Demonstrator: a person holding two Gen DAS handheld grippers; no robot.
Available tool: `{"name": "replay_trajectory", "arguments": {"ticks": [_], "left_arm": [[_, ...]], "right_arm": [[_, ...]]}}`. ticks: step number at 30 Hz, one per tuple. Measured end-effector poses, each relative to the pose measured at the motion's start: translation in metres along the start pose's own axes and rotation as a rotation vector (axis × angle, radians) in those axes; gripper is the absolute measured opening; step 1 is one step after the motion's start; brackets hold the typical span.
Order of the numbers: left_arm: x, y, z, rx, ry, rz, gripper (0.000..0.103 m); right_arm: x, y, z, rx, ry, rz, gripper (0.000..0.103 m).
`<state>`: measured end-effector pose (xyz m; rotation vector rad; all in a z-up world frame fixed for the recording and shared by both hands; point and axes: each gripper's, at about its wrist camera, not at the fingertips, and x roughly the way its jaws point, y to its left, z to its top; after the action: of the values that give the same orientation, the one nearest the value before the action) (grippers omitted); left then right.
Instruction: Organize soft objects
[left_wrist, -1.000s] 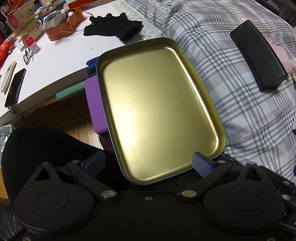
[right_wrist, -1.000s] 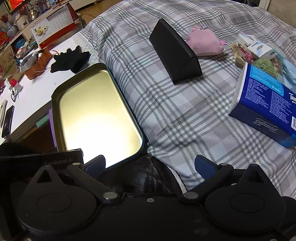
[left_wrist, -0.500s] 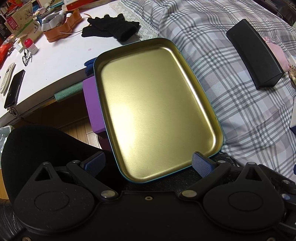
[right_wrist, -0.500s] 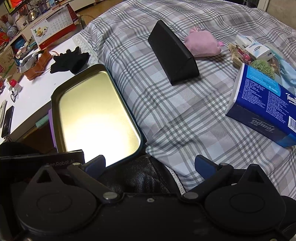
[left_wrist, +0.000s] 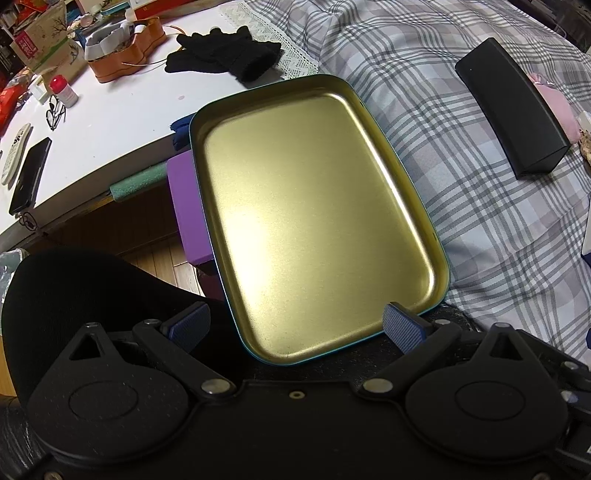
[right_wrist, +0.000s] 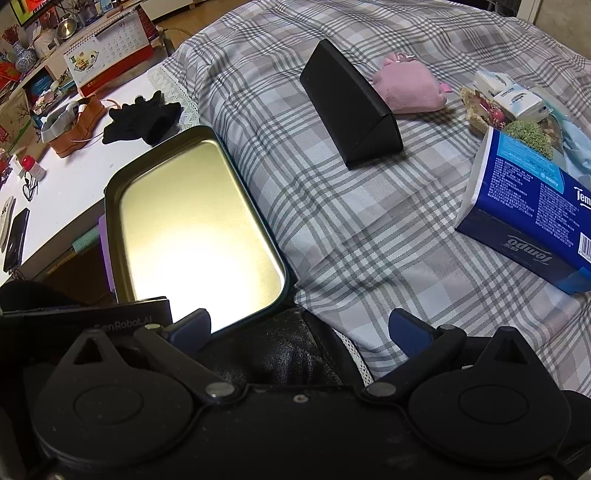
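Left wrist view: left gripper (left_wrist: 295, 326) spread wide, empty, lower frame; gold tray (left_wrist: 417, 206) centre; black gloves (left_wrist: 225, 55) upper left. Right wrist view: right gripper (right_wrist: 300, 330) likewise agape; pink pouch (right_wrist: 408, 90) upper right on plaid bedspread (right_wrist: 369, 221).

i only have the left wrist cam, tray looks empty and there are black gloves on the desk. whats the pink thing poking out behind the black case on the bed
Observer: It is a soft pink pouch lying on the plaid bedspread, just behind the black case. The right wrist view shows nearly all of it.
Operator: ok is the right gripper free to go get it
Observer: Yes. The right gripper is open with nothing between its jaws, low over the near edge of the bed.
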<state>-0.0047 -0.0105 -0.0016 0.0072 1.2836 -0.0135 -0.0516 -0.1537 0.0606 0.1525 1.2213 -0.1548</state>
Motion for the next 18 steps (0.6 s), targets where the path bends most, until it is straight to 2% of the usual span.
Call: {"name": "replay_trajectory", "arguments": {"ticks": [18], "left_arm": [[-0.003,-0.0002,-0.0007,0.001,-0.007,-0.001,0.097]], "right_arm": [[-0.0038,-0.0004,0.001,-0.003,-0.01,0.0,0.103]]}}
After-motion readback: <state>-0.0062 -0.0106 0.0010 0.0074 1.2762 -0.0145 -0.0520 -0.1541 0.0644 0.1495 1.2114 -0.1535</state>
